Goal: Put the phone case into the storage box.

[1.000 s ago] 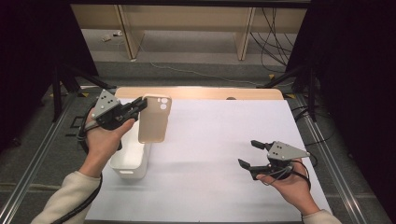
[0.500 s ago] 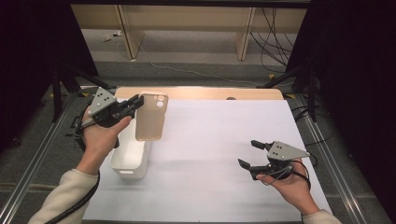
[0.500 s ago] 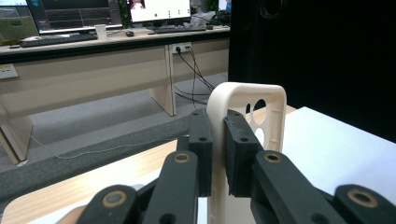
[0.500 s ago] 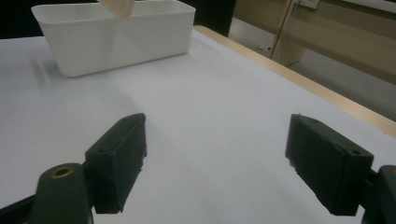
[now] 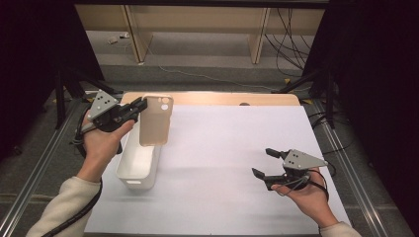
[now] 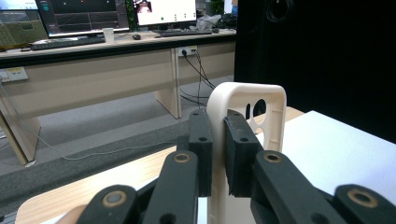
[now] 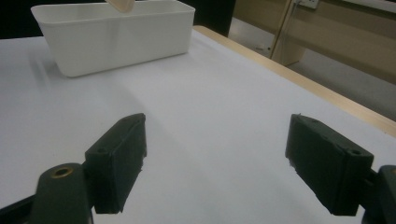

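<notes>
Matt beige phone case point(image 5: 156, 121), probably plastic; white bin point(image 5: 139, 163).

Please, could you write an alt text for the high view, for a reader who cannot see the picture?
The left gripper holds a beige phone case upright by its edge, above the far end of a white bin on a white table cover. The right gripper, jaws open and holding nothing, hovers at the table's near right side.

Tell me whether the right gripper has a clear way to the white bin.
Probably yes. The right gripper is open and holds nothing, and bare white tabletop lies between it and the white bin. The phone case hangs above the bin in the left gripper.
</notes>
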The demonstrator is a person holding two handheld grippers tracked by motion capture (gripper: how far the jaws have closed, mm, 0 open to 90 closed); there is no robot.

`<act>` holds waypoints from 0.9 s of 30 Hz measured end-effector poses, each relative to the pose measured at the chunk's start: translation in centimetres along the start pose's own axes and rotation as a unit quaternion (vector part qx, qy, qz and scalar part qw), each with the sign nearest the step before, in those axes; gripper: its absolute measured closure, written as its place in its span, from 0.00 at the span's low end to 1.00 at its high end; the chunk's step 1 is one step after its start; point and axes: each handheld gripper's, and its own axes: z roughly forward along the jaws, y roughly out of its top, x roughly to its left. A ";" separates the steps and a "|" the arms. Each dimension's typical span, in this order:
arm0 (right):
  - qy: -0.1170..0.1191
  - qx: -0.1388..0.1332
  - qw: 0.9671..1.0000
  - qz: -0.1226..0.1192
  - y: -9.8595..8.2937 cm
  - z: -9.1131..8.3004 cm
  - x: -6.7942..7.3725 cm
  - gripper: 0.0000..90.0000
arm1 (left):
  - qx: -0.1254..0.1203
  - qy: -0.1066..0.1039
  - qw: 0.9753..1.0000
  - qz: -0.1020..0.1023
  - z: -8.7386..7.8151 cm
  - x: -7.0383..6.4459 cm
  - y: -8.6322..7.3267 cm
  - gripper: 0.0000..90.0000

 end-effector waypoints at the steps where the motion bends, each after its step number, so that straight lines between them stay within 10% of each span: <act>1: 0.000 0.000 1.000 0.000 0.0 0.0 0.0 0.24 | 0.000 0.001 1.000 0.001 0.0 0.1 0.0 0.91; 27: 0.001 -0.001 1.000 0.001 0.0 0.0 0.0 0.24 | 0.000 0.007 1.000 0.009 0.2 1.5 0.1 0.91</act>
